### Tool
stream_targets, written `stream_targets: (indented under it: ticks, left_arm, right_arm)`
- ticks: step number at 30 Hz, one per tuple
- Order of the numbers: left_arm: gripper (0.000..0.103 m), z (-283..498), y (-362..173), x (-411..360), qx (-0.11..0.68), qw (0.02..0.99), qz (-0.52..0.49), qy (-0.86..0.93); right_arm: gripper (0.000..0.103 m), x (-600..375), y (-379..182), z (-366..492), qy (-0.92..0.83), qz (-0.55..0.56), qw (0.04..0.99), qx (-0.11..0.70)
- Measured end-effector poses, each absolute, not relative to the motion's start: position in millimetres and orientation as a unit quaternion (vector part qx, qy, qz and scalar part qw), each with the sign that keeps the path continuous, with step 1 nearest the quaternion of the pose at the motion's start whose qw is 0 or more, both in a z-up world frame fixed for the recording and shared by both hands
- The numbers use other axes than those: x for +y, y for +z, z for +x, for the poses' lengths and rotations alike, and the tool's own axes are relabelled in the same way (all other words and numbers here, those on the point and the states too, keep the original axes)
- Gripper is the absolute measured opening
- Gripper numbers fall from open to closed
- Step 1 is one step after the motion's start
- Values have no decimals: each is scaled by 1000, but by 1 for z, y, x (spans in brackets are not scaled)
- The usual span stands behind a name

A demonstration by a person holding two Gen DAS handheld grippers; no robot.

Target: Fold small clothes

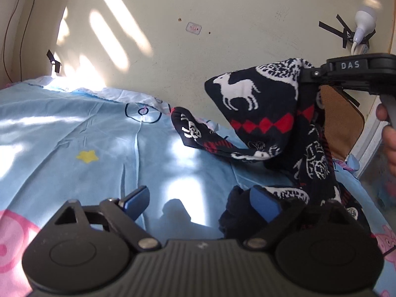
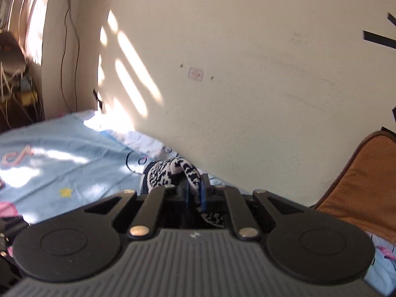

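- Knit garment [image 1: 267, 113], dark with white deer and red diamonds, hangs from your right hand-held gripper [image 1: 308, 78] up and to the right of your left hand-held gripper [image 1: 203, 203], whose blue fingers [image 1: 137, 199] stand wide over the bed sheet [image 1: 74, 133]; the garment's lower folds touch the right finger.
- Right wrist view: your right hand-held gripper [image 2: 194, 193] is clamped narrow on the garment's [image 2: 170, 173] patterned edge, the bed below and ahead.
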State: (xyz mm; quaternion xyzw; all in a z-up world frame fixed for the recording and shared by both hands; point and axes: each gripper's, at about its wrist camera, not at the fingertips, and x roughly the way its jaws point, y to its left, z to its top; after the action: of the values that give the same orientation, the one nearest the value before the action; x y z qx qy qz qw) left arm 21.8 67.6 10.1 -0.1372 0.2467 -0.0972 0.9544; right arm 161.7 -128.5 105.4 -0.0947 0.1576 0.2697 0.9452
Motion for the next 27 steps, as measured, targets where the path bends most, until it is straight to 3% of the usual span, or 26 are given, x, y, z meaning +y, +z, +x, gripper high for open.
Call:
stream_targets:
  ticks: [4, 10, 12, 15, 20, 22, 24, 27]
  left_arm:
    - [95, -1, 25, 58, 181, 970, -104, -120]
    - [96, -23, 60, 96, 132, 972, -153, -122]
    - [96, -28, 70, 112, 119, 975, -158, -100]
    - [97, -30, 77, 126, 124, 978, -145, -86]
    - [100, -19, 69, 115, 163, 974, -115, -108]
    - [101, -12, 60, 104, 187, 968, -114, -124]
    - [101, -7, 49, 92, 211, 962, -112, -134]
    - [97, -4, 36, 81, 236, 956, -103, -138]
  right_arm:
    - [11, -153, 132, 140, 281, -49, 947, 148]
    - [12, -157, 147, 101, 371, 0, 917, 145]
    - [21, -148, 134, 93, 428, -9, 883, 193]
    - [24, -152, 113, 81, 465, -13, 857, 224]
    - [32, -219, 116, 96, 348, 42, 917, 193]
    - [39, -234, 110, 111, 294, 31, 936, 189]
    - [58, -244, 95, 126, 262, 12, 943, 205]
    - [66, -243, 61, 145, 219, -68, 943, 240]
